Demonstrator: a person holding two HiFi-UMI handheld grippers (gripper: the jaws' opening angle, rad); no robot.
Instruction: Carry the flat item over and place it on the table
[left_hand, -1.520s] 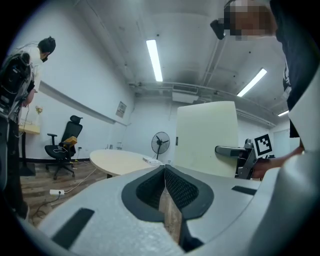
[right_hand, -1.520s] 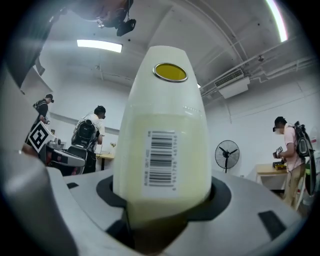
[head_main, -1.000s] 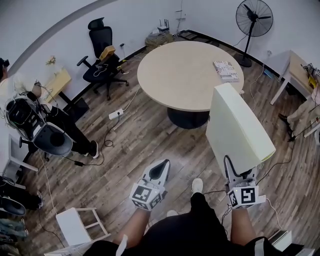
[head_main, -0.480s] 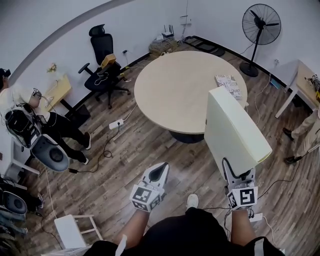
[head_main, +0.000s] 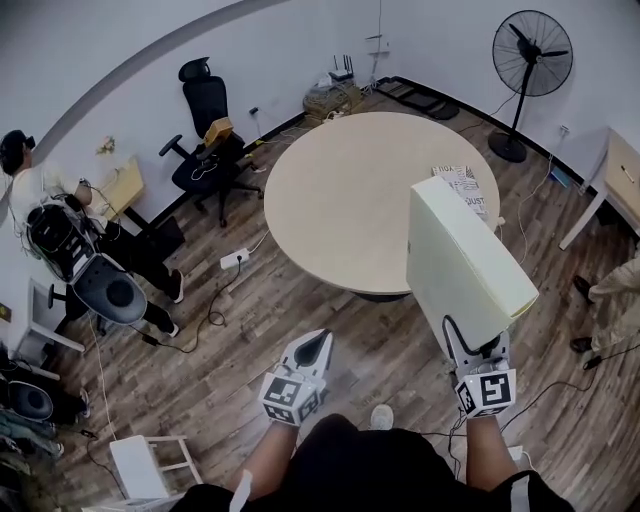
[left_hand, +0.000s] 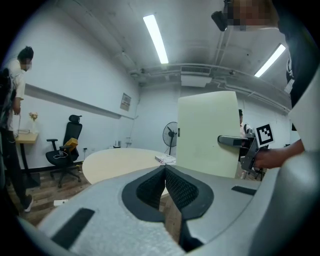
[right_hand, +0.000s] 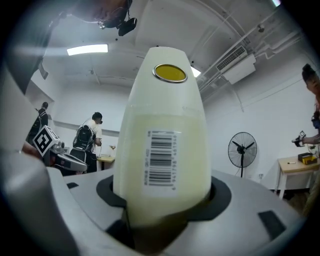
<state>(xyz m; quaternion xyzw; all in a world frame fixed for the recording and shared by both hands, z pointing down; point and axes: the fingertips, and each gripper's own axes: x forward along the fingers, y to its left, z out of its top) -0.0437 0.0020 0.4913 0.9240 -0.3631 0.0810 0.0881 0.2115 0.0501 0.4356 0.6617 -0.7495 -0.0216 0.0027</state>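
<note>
The flat item (head_main: 465, 265) is a pale cream slab with a barcode label on its narrow edge (right_hand: 162, 140). It stands upright in my right gripper (head_main: 477, 348), whose jaws are shut on its lower end (right_hand: 162, 200). The item's top overlaps the near right rim of the round beige table (head_main: 350, 190). My left gripper (head_main: 314, 346) is held lower left of the item, shut with nothing in it (left_hand: 165, 172). In the left gripper view the slab (left_hand: 207, 132) stands to the right, with the table (left_hand: 115, 162) behind.
A book (head_main: 462, 188) lies on the table's right side. A black office chair (head_main: 210, 130) and a standing fan (head_main: 532, 55) stand beyond the table. A person (head_main: 60, 230) with gear is at the left wall. A white stool (head_main: 150, 460) lies lower left. Cables cross the wood floor.
The table has come nearer and lower in the head view as the person walks toward it. The slab stays upright in the right gripper; the left gripper stays shut.
</note>
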